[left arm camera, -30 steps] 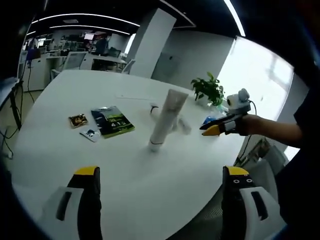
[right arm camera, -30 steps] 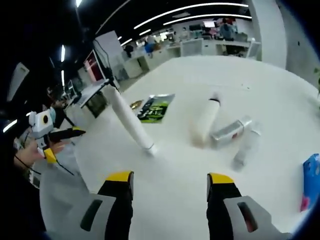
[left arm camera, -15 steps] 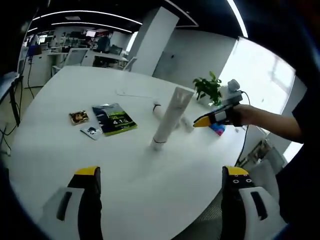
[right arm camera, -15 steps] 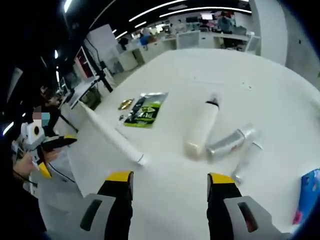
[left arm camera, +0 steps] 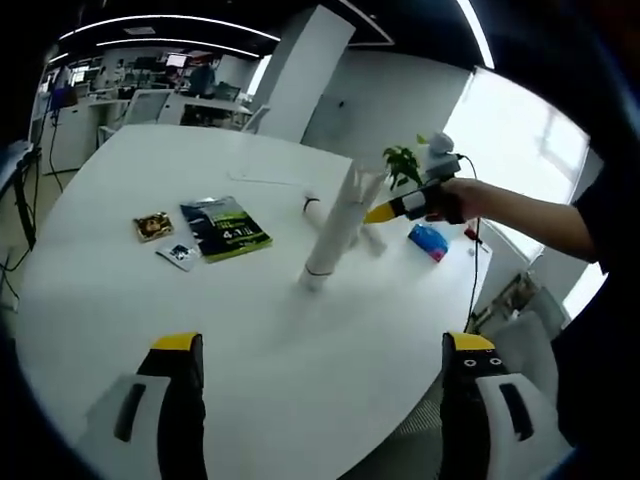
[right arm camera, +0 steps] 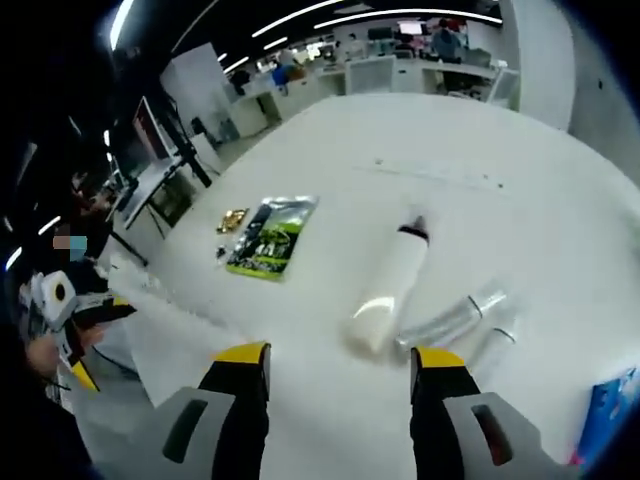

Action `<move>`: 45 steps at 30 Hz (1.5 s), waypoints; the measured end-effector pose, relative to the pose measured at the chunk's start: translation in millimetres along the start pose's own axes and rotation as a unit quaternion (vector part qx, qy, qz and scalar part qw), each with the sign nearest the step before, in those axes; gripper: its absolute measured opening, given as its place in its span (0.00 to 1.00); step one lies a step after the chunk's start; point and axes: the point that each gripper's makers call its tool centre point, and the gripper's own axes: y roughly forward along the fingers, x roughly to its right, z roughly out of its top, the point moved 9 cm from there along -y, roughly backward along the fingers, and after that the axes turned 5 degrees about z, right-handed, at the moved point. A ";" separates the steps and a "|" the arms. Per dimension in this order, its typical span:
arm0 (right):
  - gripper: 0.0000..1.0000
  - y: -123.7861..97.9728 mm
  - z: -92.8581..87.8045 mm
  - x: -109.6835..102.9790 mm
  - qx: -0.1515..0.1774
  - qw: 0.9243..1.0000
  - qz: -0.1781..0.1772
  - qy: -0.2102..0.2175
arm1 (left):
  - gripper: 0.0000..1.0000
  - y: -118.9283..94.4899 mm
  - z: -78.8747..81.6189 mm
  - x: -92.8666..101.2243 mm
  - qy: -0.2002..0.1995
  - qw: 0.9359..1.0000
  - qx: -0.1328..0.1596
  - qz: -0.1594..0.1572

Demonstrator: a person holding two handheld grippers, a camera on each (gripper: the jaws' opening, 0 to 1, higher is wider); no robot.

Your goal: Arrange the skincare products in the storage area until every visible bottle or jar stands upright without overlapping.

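Right gripper (left arm camera: 385,211) advanced beside standing tube (left arm camera: 335,232); jaws open, empty.

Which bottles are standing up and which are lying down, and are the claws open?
White tube: standing on its cap, leaning.
White bottle: lying flat.
Silver bottle: lying flat beside it.
Clear bottle: lying flat.
Green packet: flat on the table.
Left claw: open, empty.
Right claw: open, empty.

A white tabletop (left arm camera: 120,320) is seen. A green-and-black packet (right arm camera: 263,238), a white tube (left arm camera: 333,232), a blue pack (left arm camera: 430,242) and yellow-tipped tools are shown.
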 end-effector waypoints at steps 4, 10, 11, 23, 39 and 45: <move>0.58 5.7 14.4 9.6 -0.019 1.000 -0.002 0.005 | 0.91 3.4 -0.4 -0.8 -0.003 1.000 -0.001 -0.002; 0.57 15.9 32.1 22.5 -0.040 0.999 -0.023 0.008 | 0.91 6.4 -1.5 -4.3 -0.006 1.000 -0.003 -0.003; 0.56 19.0 35.9 26.8 -0.046 0.998 -0.031 0.003 | 0.90 7.1 -1.9 -4.8 -0.007 1.000 -0.003 -0.003; 0.53 53.5 57.0 31.4 -0.089 0.995 -0.048 -0.021 | 0.89 11.6 -6.9 -10.3 -0.021 1.000 -0.006 -0.007; 0.46 79.3 65.2 44.3 -0.139 0.987 -0.085 -0.002 | 0.89 23.2 -12.5 -2.9 -0.025 0.999 -0.020 -0.025; 0.44 89.7 72.1 49.3 -0.146 0.985 -0.092 -0.006 | 0.88 25.9 -10.2 -0.9 -0.028 0.999 -0.019 -0.032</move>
